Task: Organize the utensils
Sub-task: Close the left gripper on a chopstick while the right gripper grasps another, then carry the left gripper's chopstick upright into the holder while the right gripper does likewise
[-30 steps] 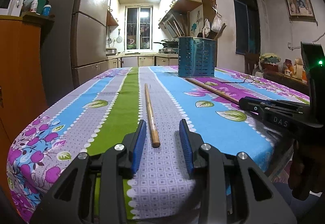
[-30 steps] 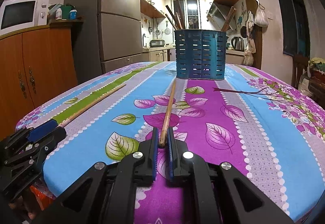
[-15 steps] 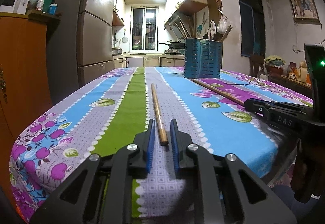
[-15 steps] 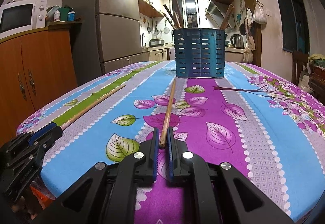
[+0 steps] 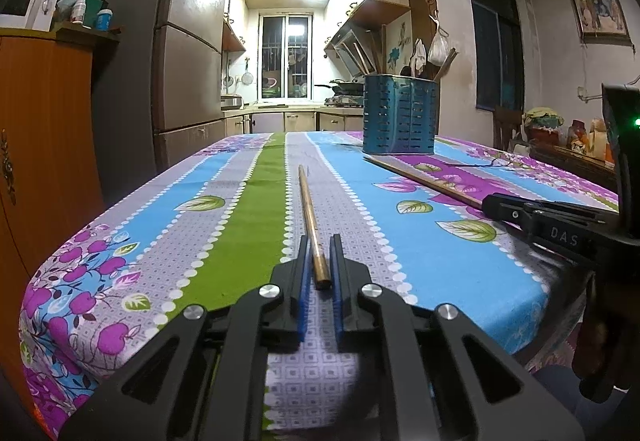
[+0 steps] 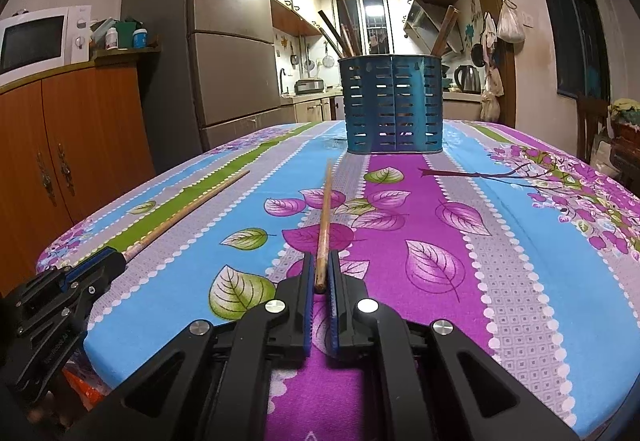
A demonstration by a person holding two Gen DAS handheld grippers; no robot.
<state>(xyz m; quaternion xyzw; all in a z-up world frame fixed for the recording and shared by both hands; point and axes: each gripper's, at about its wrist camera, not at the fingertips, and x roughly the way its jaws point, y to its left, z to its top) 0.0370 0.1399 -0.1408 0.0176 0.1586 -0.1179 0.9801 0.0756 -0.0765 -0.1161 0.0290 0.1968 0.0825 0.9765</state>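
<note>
Two wooden chopsticks lie on the flowered tablecloth. My left gripper [image 5: 320, 261] is shut on the near end of one chopstick [image 5: 308, 201], which points away along the grey stripe. My right gripper [image 6: 321, 273] is shut on the near end of the other chopstick [image 6: 325, 209], which points toward the blue slotted utensil holder [image 6: 394, 105]. The holder [image 5: 400, 115] stands at the far end of the table with several utensils upright in it. Each gripper shows in the other's view, the right one [image 5: 552, 225] and the left one [image 6: 76, 281].
The table's near edge [image 5: 96, 321] drops off just under both grippers. A wooden cabinet [image 6: 68, 145] with a microwave [image 6: 36, 41] and a tall fridge [image 6: 224, 53] stand to the left. A chair and a cluttered shelf [image 5: 560, 133] stand to the right.
My left gripper's jaws closed from wide open onto the chopstick's near end. My right gripper stayed shut on its chopstick and barely moved.
</note>
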